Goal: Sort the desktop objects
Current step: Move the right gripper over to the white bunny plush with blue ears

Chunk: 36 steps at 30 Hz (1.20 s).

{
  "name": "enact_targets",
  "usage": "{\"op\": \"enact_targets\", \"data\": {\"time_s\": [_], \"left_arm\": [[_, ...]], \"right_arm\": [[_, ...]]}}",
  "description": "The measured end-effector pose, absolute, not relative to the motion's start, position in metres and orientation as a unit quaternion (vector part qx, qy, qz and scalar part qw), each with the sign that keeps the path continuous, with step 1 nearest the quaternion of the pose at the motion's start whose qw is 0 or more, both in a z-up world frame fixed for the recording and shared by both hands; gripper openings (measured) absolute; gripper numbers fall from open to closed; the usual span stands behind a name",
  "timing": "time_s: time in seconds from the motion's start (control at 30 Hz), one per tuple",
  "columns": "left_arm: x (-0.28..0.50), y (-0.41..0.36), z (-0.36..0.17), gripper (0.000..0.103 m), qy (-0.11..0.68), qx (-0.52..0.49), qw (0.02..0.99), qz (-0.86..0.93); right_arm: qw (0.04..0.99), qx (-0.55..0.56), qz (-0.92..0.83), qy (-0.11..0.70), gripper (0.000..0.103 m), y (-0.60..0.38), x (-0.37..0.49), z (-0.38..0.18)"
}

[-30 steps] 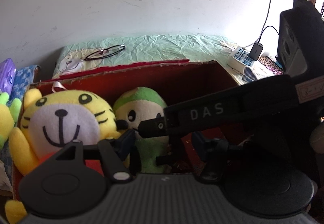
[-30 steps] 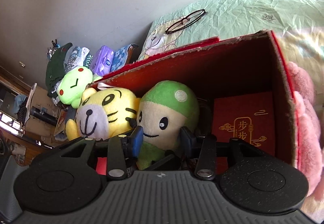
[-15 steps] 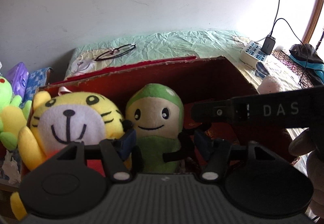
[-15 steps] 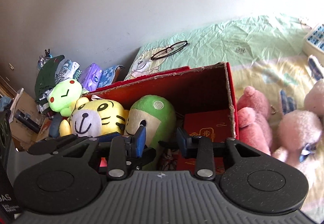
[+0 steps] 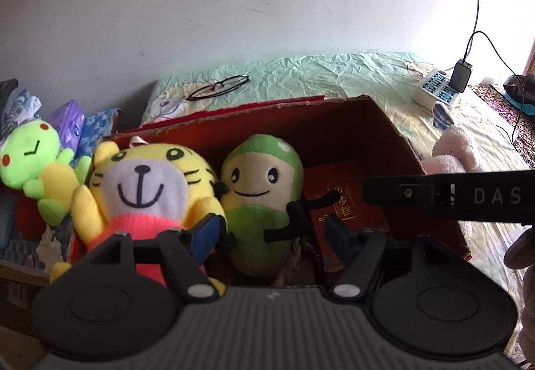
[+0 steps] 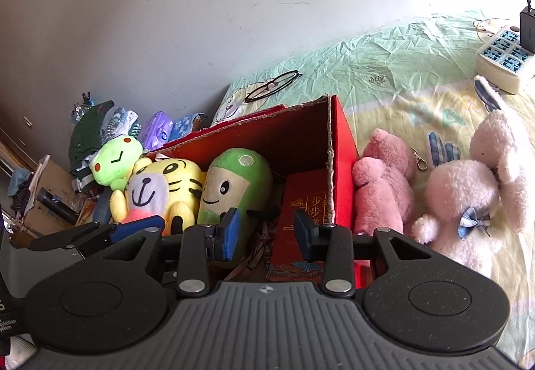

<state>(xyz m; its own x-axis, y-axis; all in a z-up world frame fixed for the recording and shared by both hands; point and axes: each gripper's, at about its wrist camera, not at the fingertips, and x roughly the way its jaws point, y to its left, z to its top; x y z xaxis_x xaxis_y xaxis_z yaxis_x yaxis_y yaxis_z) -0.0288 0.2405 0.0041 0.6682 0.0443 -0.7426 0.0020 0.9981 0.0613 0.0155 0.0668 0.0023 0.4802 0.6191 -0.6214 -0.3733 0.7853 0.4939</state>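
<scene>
A red cardboard box (image 5: 394, 132) (image 6: 341, 149) stands on the bed. Inside it sit a yellow tiger plush (image 5: 147, 182) (image 6: 160, 186), a green-capped plush (image 5: 264, 182) (image 6: 234, 182) and a red gift box (image 5: 344, 196) (image 6: 301, 209). My left gripper (image 5: 272, 234) is open and empty above the box's near side. My right gripper (image 6: 265, 231) is open and empty, held back above the box; its side shows in the left wrist view (image 5: 451, 196). A pink plush (image 6: 384, 182) and a pale pink rabbit plush (image 6: 468, 189) lie right of the box.
Glasses (image 5: 217, 87) (image 6: 272, 86) lie on the green sheet behind the box. A power strip with a charger (image 5: 438, 91) (image 6: 505, 59) sits at the far right. A lime frog plush (image 5: 30, 166) (image 6: 113, 162) and cluttered packets lie left of the box.
Both grippers have pulled back and up from the box. The right gripper has swung right, so the pink plush toys beside the box come into its view.
</scene>
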Motion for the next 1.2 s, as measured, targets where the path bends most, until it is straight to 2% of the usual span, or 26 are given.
{"op": "enact_targets", "data": {"time_s": [0.23,0.4,0.73,1.0,1.2], "left_arm": [[-0.045,0.204,0.022,0.071,0.386,0.048,0.921,0.019],[-0.053,0.171,0.032,0.071,0.364,0.062,0.929,0.012],[-0.064,0.094,0.048,0.071,0.314,0.076,0.944,-0.065],[-0.04,0.03,0.01,0.072,0.346,0.039,0.925,-0.155],[-0.021,0.007,-0.026,0.072,0.374,0.007,0.909,-0.185]], "right_arm": [[0.838,0.157,0.323,0.411,0.037,0.035,0.005,0.008],[0.838,0.168,0.34,0.393,0.04,0.001,-0.002,0.017],[0.858,0.157,0.268,0.408,0.041,-0.08,0.008,0.012],[0.871,0.071,0.231,0.427,0.04,-0.132,0.038,0.01],[0.866,0.049,0.231,0.44,0.04,-0.144,0.056,-0.005]]}}
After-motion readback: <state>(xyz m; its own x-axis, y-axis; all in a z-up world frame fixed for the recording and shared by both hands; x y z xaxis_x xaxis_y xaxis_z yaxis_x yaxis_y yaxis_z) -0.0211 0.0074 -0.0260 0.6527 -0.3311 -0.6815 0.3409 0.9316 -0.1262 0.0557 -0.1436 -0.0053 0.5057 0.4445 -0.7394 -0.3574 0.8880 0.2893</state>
